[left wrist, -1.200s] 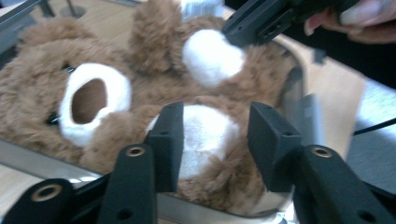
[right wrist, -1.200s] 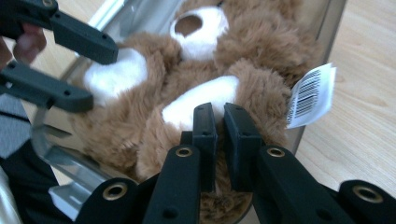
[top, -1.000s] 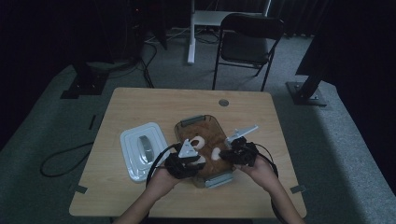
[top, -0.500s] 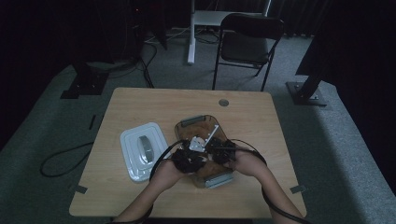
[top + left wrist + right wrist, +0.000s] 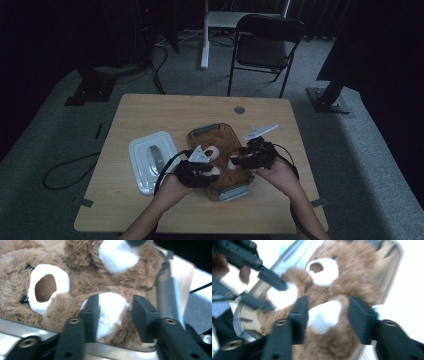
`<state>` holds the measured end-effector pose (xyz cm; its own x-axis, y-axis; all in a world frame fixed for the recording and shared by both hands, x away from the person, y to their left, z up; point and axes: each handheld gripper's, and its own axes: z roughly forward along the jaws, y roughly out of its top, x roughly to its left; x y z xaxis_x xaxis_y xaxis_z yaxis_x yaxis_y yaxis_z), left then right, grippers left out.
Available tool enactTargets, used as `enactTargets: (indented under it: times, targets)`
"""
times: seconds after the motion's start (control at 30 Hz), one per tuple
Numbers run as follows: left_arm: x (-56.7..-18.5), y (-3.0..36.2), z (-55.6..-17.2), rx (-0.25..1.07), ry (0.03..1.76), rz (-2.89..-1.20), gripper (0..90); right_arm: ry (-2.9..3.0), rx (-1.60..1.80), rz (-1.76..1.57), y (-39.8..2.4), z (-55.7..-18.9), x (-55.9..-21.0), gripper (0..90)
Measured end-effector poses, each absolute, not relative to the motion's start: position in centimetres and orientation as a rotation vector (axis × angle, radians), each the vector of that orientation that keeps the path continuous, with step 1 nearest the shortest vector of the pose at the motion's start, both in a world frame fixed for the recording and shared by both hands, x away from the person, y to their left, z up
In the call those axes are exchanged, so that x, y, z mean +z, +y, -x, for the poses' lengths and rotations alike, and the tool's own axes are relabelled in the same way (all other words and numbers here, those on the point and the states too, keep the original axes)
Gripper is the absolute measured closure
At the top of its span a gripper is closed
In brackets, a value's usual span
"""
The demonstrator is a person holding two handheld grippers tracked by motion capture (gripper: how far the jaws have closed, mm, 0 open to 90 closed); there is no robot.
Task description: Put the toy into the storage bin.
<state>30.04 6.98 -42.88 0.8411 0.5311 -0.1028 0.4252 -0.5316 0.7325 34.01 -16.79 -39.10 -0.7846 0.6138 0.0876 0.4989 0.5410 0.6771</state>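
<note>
Light wooden table (image 5: 150, 107) with rounded corners, a small round grommet (image 5: 239, 109) near its far edge, standing on grey carpet (image 5: 380, 165) in a dark room. Beyond the table's far edge: a black folding chair (image 5: 267, 47) and a white post (image 5: 204, 35) on a stand. A dark cable (image 5: 67, 170) loops on the carpet off the table's left side. No writing or labels readable anywhere.

On the table, near the front middle: a clear container (image 5: 202, 131) with a brown teddy bear (image 5: 222, 145) lying inside. Its lid (image 5: 150, 161) sits flat just to the container's left.

Bear: fluffy mid-brown plush, white muzzle (image 5: 48, 287) with a darker brown oval nose patch, small black eyes, white paw pads.

Left gripper (image 5: 113, 315) at the container's front-left rim, jaws just been opening, standing moderately apart with a white-padded paw (image 5: 110, 312) between them; pads not pressing it. Right gripper (image 5: 328, 317) at the container's right side, jaws likewise just been opening, the other paw (image 5: 325, 315) between them, gap visible either side.
</note>
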Motion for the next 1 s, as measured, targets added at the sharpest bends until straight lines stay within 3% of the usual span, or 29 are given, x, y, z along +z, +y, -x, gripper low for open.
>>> enactTargets:
  times: [0.07, 0.27, 0.4, 0.47, 0.7, 0.87, 0.93, 1.0]
  targets:
    - [-42.6, 7.3, -29.8, 0.177, 0.706, -2.188, 50.6, 2.57, 1.138, -0.97, -17.7, -33.8, -38.7, 42.3]
    - [-42.1, 9.0, -29.9, 0.191, 0.771, -2.109, 43.8, 2.49, 1.251, -1.06, -19.6, -34.0, -38.6, 33.5]
    - [-41.8, 10.3, -30.0, 0.214, 0.823, -2.068, 37.7, 2.424, 1.264, -1.144, -20.9, -34.2, -39.3, 23.4]
    - [-41.9, 10.9, -30.2, 0.232, 0.854, -2.046, 35.1, 2.406, 1.304, -1.139, -21.6, -34.2, -39.5, 12.1]
    - [-42.4, 12.9, -30.8, 0.302, 0.98, -2.007, 19.8, 2.206, 1.322, -1.16, -24.1, -34.3, -40.6, 12.4]
    - [-42.8, 14.7, -31.2, 0.35, 1.055, -1.96, 17.8, 2.117, 1.347, -1.204, -25.8, -34.0, -41.6, 12.5]
    - [-42.9, 15.1, -31.3, 0.377, 1.093, -1.946, 10.4, 2.113, 1.335, -1.208, -26.3, -33.9, -42.2, 12.5]
    - [-43.2, 15.8, -31.3, 0.45, 1.146, -1.915, 10.3, 2.105, 1.32, -1.197, -26.7, -33.7, -42.8, 12.5]
